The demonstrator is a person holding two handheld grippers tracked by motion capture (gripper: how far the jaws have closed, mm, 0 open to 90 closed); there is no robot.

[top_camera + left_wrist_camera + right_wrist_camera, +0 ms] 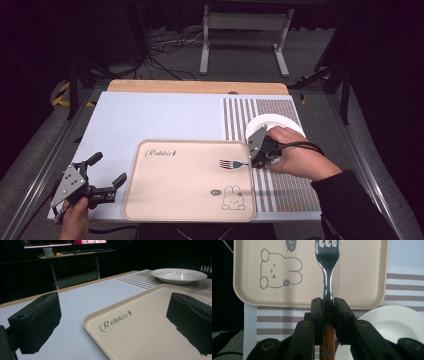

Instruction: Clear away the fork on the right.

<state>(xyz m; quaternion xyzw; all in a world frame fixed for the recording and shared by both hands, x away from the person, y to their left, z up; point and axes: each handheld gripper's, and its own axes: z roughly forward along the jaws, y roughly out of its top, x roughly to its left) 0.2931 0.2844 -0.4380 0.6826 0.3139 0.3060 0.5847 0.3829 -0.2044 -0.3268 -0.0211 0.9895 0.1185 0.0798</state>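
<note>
From above, the right gripper [254, 161] sits at the right edge of the beige tray [150, 200], its jaws clamped on a fork [233, 163] whose tines reach in over the tray's right side. The white plate [282, 122] lies just beyond the tray's far right corner, on the striped mat [290, 190]. The left gripper [107, 187] waits off the tray's left edge with jaws spread and nothing between them.

In the left gripper view, both black pads stand wide apart, one over the tray's near-left corner by the printed word, the plate [178, 275] past the tray's far side.

In the right gripper view, the jaws pinch the fork [327, 277] where steel neck meets wooden handle, tines out over the tray [249, 270] beside the rabbit drawing [279, 268].

I'd say the fork is mid-carry to the tray; next it wants lowering flat onto the tray surface, then a release.
</note>
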